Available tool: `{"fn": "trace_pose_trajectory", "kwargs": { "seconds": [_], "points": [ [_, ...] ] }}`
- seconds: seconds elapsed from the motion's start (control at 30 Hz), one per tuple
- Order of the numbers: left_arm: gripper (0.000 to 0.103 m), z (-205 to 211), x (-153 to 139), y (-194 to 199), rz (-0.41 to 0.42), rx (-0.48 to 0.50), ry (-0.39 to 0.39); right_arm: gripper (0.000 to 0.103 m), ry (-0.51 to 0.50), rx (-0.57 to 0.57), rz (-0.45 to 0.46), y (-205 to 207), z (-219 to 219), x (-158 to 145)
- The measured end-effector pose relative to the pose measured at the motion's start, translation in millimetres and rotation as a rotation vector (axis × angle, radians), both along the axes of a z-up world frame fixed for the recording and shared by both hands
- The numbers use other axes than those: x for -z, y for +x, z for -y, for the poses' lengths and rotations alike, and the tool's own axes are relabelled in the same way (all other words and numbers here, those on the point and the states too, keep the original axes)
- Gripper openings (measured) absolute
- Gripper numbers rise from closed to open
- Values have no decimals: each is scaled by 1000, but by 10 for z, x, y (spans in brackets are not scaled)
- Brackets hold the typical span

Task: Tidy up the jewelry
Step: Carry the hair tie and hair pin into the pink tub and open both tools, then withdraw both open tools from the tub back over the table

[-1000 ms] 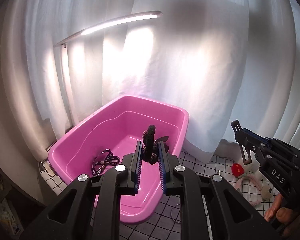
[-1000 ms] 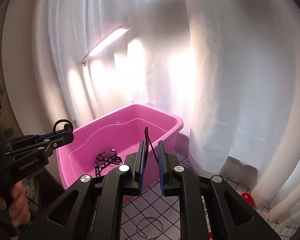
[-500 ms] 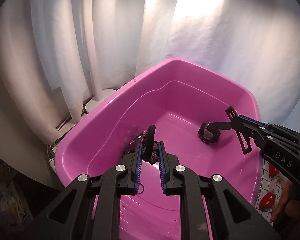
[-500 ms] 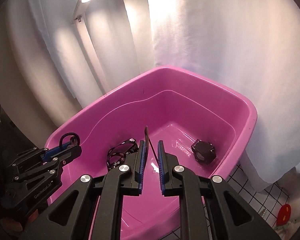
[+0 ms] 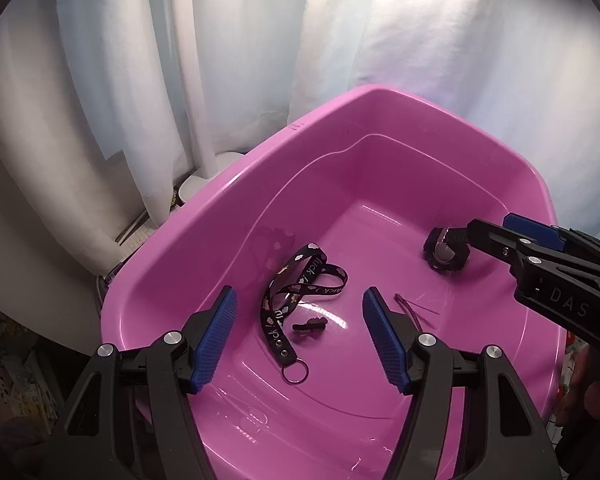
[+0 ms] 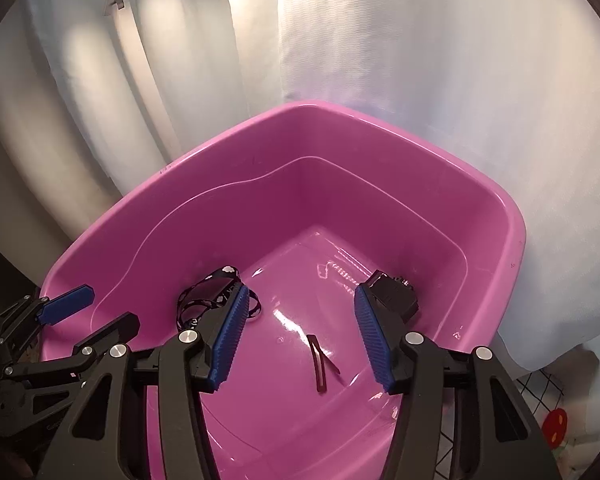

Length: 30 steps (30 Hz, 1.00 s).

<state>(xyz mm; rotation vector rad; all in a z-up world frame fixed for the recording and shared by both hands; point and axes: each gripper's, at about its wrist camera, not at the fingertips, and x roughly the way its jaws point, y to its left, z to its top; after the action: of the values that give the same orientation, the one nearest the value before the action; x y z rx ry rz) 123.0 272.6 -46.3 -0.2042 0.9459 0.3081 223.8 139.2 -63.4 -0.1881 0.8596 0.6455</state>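
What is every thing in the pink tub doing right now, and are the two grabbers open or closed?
Pink tub: upright, holding the items.
Black lanyard: lying looped on the bottom, key ring attached.
Small black clip: lying loose beside the lanyard.
Dark hair clip: lying flat on the bottom.
Black chunky piece: resting near the tub wall.
Left gripper: jaws opening, nothing between them.
Right gripper: jaws opening, empty.

The right gripper (image 5: 496,240) body reads "DAS"; the black lanyard (image 5: 300,300) shows "luck" repeated.
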Motion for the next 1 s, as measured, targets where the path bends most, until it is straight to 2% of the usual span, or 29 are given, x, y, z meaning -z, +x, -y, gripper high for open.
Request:
{"fn": "trace_pose_trajectory", "kwargs": {
  "seconds": [0.2, 0.53, 0.73, 0.93, 1.0],
  "points": [
    [66, -29, -50, -67, 6, -8, -2, 54, -4, 4, -4, 14, -3, 23],
    [83, -17, -164, -293, 48, -10, 12, 63, 66, 68, 29, -151, 181, 15],
    [89, 54, -327, -534, 136, -5, 43, 68, 151, 177, 130, -640, 556, -92],
    [94, 298, -458, -734, 207, 51, 67, 71, 187, 256, 246, -1279, 986, -127],
    [94, 401, -490, -782, 221, 78, 58, 72, 207, 293, 257, -1461, 1202, -106]
  ]
}}
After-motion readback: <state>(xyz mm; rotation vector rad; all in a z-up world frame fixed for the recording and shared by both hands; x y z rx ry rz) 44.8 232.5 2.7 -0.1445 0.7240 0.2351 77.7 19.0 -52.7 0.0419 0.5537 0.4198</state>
